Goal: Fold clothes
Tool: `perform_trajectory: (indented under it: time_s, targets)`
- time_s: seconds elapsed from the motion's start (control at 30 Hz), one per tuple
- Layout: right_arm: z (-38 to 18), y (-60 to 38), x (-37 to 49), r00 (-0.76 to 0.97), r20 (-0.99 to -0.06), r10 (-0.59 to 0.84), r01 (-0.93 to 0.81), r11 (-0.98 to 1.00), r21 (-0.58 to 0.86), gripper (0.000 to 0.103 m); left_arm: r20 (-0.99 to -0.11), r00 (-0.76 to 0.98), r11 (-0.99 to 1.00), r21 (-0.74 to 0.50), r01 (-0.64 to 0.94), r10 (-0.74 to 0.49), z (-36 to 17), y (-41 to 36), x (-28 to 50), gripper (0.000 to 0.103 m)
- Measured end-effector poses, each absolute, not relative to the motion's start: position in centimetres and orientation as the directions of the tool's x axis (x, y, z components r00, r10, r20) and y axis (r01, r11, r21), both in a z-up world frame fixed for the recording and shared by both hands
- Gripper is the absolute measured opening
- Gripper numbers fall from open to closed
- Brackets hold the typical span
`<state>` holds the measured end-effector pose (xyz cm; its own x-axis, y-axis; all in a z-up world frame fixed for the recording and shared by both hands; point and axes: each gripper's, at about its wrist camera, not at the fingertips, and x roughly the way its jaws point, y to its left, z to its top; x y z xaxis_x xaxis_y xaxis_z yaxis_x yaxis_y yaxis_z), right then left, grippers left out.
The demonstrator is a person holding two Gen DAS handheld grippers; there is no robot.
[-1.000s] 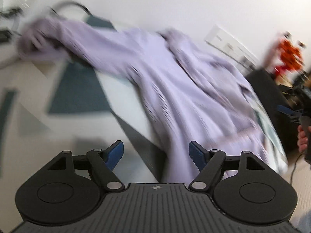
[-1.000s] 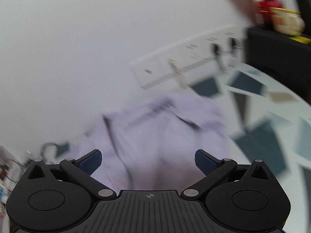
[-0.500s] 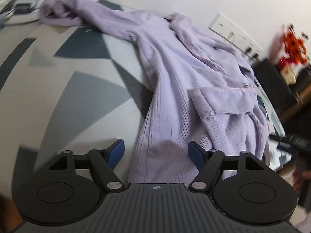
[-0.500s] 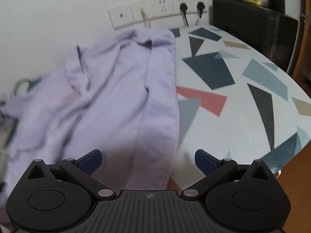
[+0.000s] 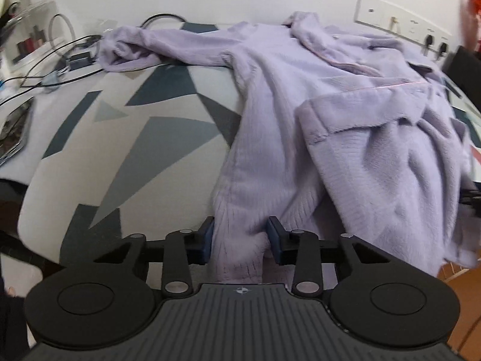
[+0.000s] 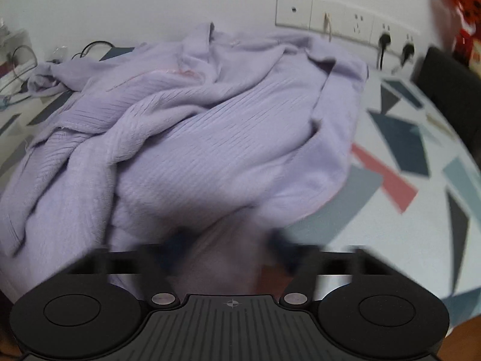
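A lilac fleece garment (image 5: 300, 96) lies rumpled across a table with a geometric-patterned cloth (image 5: 126, 126); one sleeve reaches toward the far left. My left gripper (image 5: 240, 239) is shut on the garment's near hem at the table's front edge. In the right wrist view the same garment (image 6: 210, 126) fills the left and middle. My right gripper (image 6: 225, 246) is blurred by motion, its fingers narrowed around the garment's near edge; whether it grips the cloth is unclear.
Cables and small items (image 5: 54, 60) lie at the far left of the table. Wall sockets (image 6: 345, 21) with plugs sit behind. A black box (image 6: 451, 84) stands at the far right. Patterned cloth (image 6: 405, 165) shows right of the garment.
Both grippers moved in to the garment's near edge. The left fingers closed from wide open onto the hem. The right fingers narrowed from wide open.
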<state>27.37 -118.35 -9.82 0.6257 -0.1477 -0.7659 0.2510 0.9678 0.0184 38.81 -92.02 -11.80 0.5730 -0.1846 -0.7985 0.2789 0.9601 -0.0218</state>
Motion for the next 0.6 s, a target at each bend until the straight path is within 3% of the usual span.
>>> perform_trajectory:
  time_s: [0.07, 0.17, 0.27, 0.4, 0.43, 0.5, 0.53, 0.6]
  targets:
    - [-9.2, -120.5, 26.7, 0.638, -0.757, -0.143, 0.270, 0.962, 0.046, 0.017, -0.803, 0.569, 0.966, -0.031, 0.258, -0.178, -11.8, -91.8, 39.0, 0.038]
    - [-8.6, -124.7, 25.2, 0.631, -0.738, -0.240, 0.392, 0.919, 0.036, 0.009, -0.810, 0.565, 0.969, -0.019, 0.247, -0.160, -11.6, -92.0, 38.9, 0.039]
    - [-8.1, -130.1, 23.4, 0.541, -0.706, -0.457, 0.649, 0.760, 0.006, 0.010, -0.812, 0.566, 0.974, -0.009, 0.225, -0.138, -11.6, -92.3, 38.8, 0.039]
    - [-6.1, -133.1, 21.5, 0.490, -0.663, -0.566, 0.786, 0.615, 0.057, 0.012, -0.819, 0.561, 0.980, -0.012, 0.200, -0.125, -11.5, -92.5, 38.9, 0.039]
    - [-5.7, -133.1, 21.3, 0.499, -0.652, -0.571, 0.795, 0.601, 0.082, 0.019, -0.820, 0.558, 0.980, -0.015, 0.196, -0.124, -11.5, -92.5, 38.9, 0.040]
    - [-5.3, -132.5, 21.5, 0.532, -0.647, -0.546, 0.775, 0.622, 0.113, 0.046, -0.823, 0.554, 0.981, -0.022, 0.191, -0.126, -11.6, -92.3, 39.1, 0.043]
    - [-5.3, -131.7, 21.9, 0.557, -0.653, -0.514, 0.745, 0.656, 0.119, 0.073, -0.824, 0.552, 0.982, -0.025, 0.188, -0.126, -11.6, -92.2, 39.2, 0.045]
    - [-5.3, -129.7, 22.8, 0.610, -0.650, -0.452, 0.670, 0.732, 0.120, 0.077, -0.825, 0.550, 0.982, -0.026, 0.185, -0.125, -11.7, -91.9, 39.3, 0.053]
